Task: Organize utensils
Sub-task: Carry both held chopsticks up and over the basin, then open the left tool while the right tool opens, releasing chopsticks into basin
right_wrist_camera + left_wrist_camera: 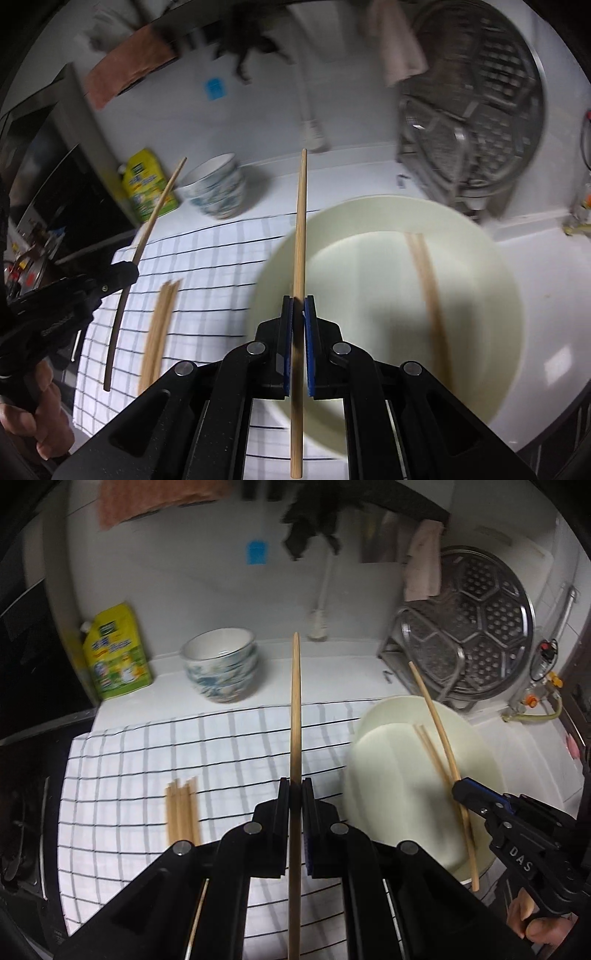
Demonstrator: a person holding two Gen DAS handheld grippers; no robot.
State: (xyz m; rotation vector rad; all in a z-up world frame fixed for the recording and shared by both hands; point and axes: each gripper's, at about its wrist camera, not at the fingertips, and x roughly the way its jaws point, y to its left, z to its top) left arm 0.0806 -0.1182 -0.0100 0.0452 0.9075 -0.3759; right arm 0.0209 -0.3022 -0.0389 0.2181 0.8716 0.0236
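Note:
My left gripper (pixel 295 788) is shut on a wooden chopstick (pixel 295 716) and holds it above the checked cloth (pixel 147 760). My right gripper (pixel 299 304) is shut on another chopstick (pixel 301 221) above the cream plate (pixel 369 332). Two chopsticks (pixel 424 280) lie on that plate. A bundle of several chopsticks (pixel 181 812) lies on the cloth at the left. The right gripper also shows in the left wrist view (pixel 458 788), and the left gripper in the right wrist view (pixel 129 271).
Stacked blue-patterned bowls (pixel 221 668) and a yellow-green detergent pouch (pixel 114 653) stand at the back of the counter. A metal rack with a perforated steamer tray (pixel 476 627) stands at the back right. A dark stove (pixel 22 775) borders the cloth on the left.

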